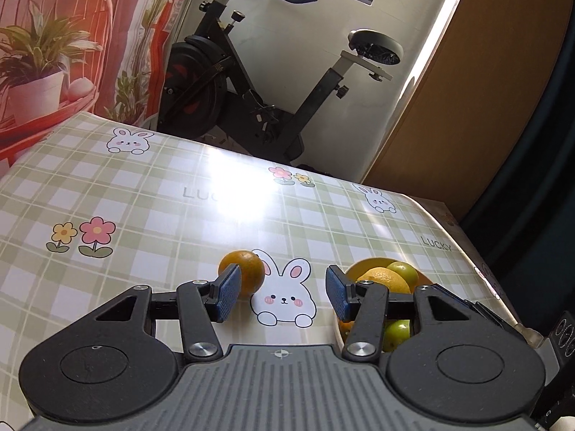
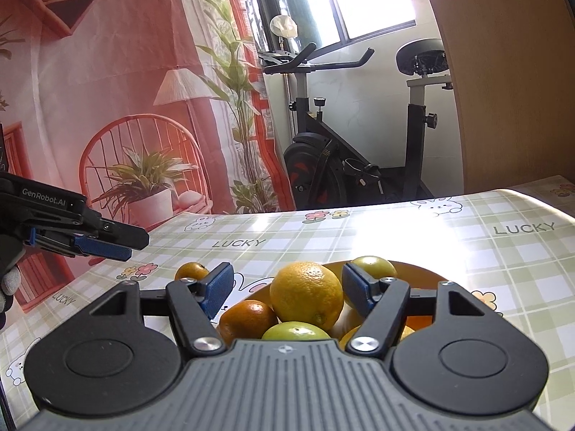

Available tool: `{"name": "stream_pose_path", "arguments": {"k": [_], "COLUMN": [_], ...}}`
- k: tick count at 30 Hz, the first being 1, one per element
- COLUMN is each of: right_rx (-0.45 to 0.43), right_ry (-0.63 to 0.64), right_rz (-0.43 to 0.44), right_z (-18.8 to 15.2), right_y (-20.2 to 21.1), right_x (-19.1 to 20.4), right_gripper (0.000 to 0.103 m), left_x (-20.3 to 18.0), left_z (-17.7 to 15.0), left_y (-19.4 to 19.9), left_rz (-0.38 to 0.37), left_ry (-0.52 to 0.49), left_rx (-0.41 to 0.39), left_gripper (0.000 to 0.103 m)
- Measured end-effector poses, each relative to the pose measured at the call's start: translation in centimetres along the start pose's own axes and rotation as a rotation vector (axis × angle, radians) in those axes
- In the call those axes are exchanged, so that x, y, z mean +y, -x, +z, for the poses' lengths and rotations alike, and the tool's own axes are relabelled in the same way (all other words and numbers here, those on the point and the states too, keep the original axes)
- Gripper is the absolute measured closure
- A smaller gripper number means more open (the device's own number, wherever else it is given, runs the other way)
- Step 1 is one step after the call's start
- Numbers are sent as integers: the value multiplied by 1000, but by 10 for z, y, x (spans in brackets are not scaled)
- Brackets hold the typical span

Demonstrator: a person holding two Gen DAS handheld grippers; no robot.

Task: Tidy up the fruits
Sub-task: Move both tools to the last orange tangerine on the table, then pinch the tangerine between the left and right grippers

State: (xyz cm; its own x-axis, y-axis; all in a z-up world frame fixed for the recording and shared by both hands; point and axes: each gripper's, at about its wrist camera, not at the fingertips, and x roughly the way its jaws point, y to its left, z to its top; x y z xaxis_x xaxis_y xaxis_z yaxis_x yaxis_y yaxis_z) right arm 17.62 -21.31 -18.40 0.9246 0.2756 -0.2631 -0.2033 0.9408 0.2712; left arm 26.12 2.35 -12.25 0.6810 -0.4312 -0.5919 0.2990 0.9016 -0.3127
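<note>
A loose orange (image 1: pixel 242 273) lies on the checked tablecloth, just behind the left finger of my left gripper (image 1: pixel 282 294), which is open and holds nothing. To the right stands a yellow bowl (image 1: pixel 361 265) with a lemon (image 1: pixel 384 278) and green fruits (image 1: pixel 404 273). My right gripper (image 2: pixel 287 289) hangs open over that bowl (image 2: pixel 417 273), its fingers either side of the lemon (image 2: pixel 307 298) without closing on it. An orange (image 2: pixel 248 319) and green fruits (image 2: pixel 298 330) fill the bowl. The loose orange (image 2: pixel 190 271) sits left of it, and the left gripper (image 2: pixel 104 244) hovers above and left of that orange.
The table (image 1: pixel 143 197) is covered by a green plaid cloth with bunny and flower prints. An exercise bike (image 1: pixel 251 89) stands beyond the far edge, beside a printed backdrop (image 2: pixel 125 107). A wooden panel (image 1: pixel 467 107) rises at the right. A gloved hand (image 2: pixel 7 287) holds the left gripper.
</note>
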Motion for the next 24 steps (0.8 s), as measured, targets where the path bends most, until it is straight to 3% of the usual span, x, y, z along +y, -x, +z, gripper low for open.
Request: {"name": "stream_pose_path", "arguments": {"k": [8,13,24], "right_rx": [71,121,155], "right_ry": [156,185,292], "right_rz": [85,119,34], "right_z": [4,6,-10], "right_y": [-27,-55,-119], "right_x": [49,73,124], "right_gripper": [33,33,44], "left_x": [27,45,55], "left_z": [16,29,26], "left_y": [7,6,-17], "left_rz": [33,40,10], "left_ry": [11,40,24], "left_rx": [-23,-51,-6], "left_gripper": [48,47,44]}}
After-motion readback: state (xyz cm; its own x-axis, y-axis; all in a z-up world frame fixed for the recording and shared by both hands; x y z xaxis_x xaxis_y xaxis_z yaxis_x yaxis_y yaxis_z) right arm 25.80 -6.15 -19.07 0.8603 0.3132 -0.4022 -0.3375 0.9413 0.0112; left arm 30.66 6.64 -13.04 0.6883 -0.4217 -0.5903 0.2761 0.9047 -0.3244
